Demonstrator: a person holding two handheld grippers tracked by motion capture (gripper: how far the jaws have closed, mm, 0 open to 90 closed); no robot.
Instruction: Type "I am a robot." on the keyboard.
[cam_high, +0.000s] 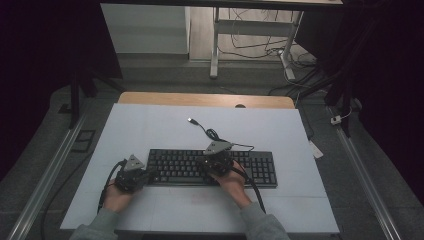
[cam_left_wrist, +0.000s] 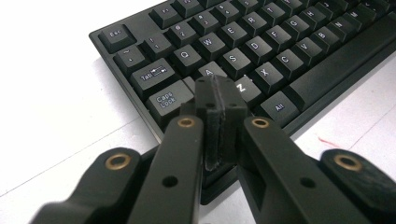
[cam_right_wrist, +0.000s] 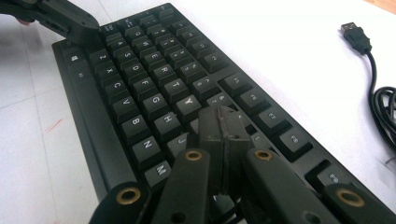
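A black keyboard (cam_high: 260, 170) lies across the middle of the white mat (cam_high: 150, 130). My left gripper (cam_high: 149, 175) is at the keyboard's left end, jaws shut with nothing between them. In the left gripper view its closed tips (cam_left_wrist: 219, 93) rest over the keys (cam_left_wrist: 280, 42) near A, Z and Caps Lock. My right gripper (cam_high: 206, 161) is over the keyboard's middle, also shut and empty. In the right gripper view its tips (cam_right_wrist: 222, 123) hover over the keys (cam_right_wrist: 154, 79) around H and J; whether they touch is unclear. The left gripper (cam_right_wrist: 60, 18) appears at that view's top left.
The keyboard's black cable (cam_high: 212, 134) coils behind it and ends in a loose USB plug (cam_high: 191, 120) (cam_right_wrist: 356, 37) lying on the mat. A wooden table edge (cam_high: 200, 99) runs behind the mat. A small red mark (cam_right_wrist: 53, 125) sits on the mat in front of the keyboard.
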